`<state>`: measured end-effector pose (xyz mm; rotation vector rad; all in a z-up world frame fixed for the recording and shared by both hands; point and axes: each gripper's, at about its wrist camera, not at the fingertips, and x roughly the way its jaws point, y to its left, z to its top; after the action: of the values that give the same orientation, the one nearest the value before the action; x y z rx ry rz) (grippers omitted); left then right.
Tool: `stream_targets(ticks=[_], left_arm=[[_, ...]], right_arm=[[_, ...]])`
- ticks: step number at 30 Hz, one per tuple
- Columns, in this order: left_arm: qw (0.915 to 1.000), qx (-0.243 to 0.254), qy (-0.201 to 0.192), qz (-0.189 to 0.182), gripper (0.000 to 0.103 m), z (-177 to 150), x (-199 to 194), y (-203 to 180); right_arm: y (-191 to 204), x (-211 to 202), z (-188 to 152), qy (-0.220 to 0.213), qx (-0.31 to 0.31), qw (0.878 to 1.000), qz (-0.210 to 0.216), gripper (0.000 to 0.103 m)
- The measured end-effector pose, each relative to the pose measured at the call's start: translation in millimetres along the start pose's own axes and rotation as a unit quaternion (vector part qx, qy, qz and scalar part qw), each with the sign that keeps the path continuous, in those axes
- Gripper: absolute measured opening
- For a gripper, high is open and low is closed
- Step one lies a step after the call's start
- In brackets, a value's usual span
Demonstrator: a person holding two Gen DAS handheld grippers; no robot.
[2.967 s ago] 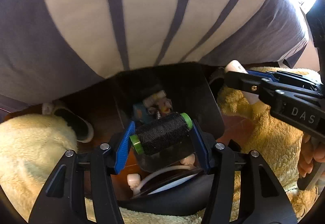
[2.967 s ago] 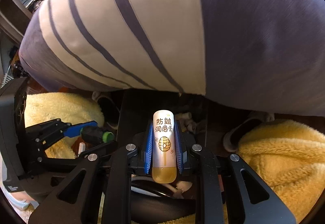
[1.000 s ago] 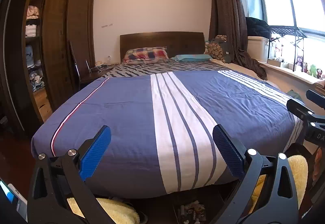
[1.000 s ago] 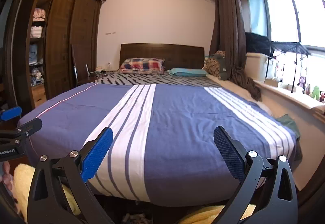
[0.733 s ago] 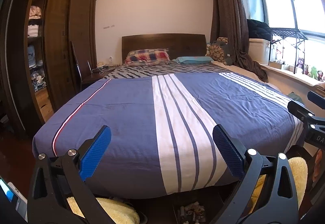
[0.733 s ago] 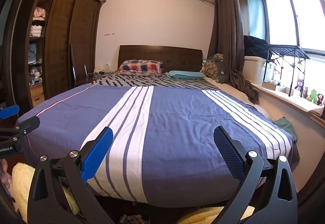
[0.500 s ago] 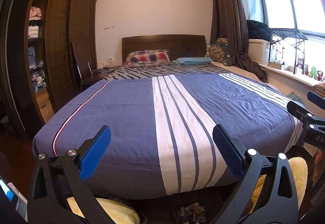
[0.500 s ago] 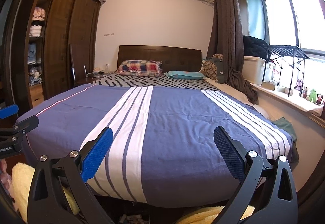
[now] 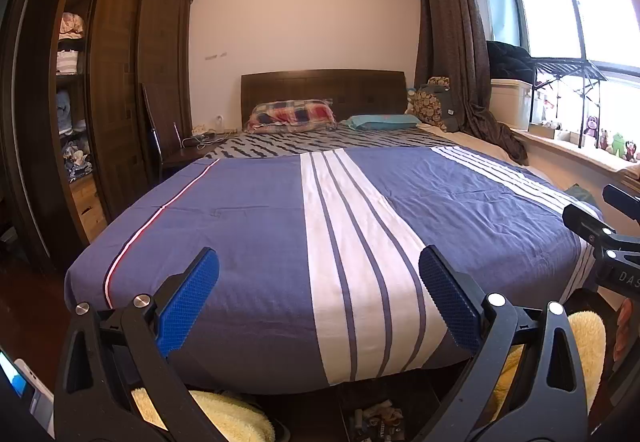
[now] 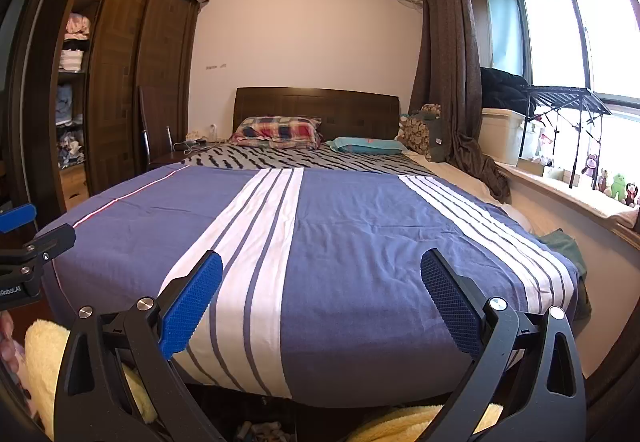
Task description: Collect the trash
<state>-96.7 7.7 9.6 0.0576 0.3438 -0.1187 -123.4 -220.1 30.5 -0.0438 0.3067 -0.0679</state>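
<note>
My left gripper (image 9: 318,300) is open and empty, held level and facing over the foot of a bed. My right gripper (image 10: 321,302) is likewise open with nothing between its blue pads; its black arm also shows at the right edge of the left wrist view. Below the bed's foot sits a dark bin (image 9: 376,418) holding several small bits of trash, seen again at the bottom of the right wrist view as trash (image 10: 260,430). The bed's blue and white striped cover (image 9: 360,209) carries no loose trash that I can see.
Yellow fleece-clad legs (image 9: 224,416) (image 10: 420,426) flank the bin. A dark wardrobe (image 9: 120,101) with open shelves stands left. A window sill (image 10: 580,193) with toys runs along the right. Pillows (image 9: 292,115) lie at the headboard.
Three seconds ago the left gripper held a black thread spool and the right a lip-balm tube over the bin. Both are now open, empty and raised to face the bed. Little change in the last second.
</note>
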Motion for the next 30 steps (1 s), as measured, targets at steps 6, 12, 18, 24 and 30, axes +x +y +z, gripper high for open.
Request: stream_targets(ticks=[6,12,18,24,30], left_arm=[[1.0000,0.000,-0.001,0.001,0.095,0.5,-0.6,0.3],[1.0000,0.000,-0.001,0.003,0.095,2.1,-0.1,-0.5],[1.0000,-0.001,-0.002,0.003,0.095,2.3,-0.2,-0.8],[1.0000,-0.001,-0.001,0.005,0.095,2.0,-0.2,-2.0],[1.0000,-0.001,-0.002,0.005,0.095,1.7,-0.2,-2.5]], right_arm=[[0.3,-0.4,0.9,0.001,0.001,1.000,0.002,0.100],[0.7,-0.9,0.4,0.000,0.004,1.000,0.001,0.100],[1.3,-0.4,0.8,0.002,0.002,1.000,0.003,0.100],[1.7,0.2,1.8,0.003,0.002,1.000,0.003,0.100],[1.9,0.7,1.5,0.005,0.001,1.000,0.003,0.100]])
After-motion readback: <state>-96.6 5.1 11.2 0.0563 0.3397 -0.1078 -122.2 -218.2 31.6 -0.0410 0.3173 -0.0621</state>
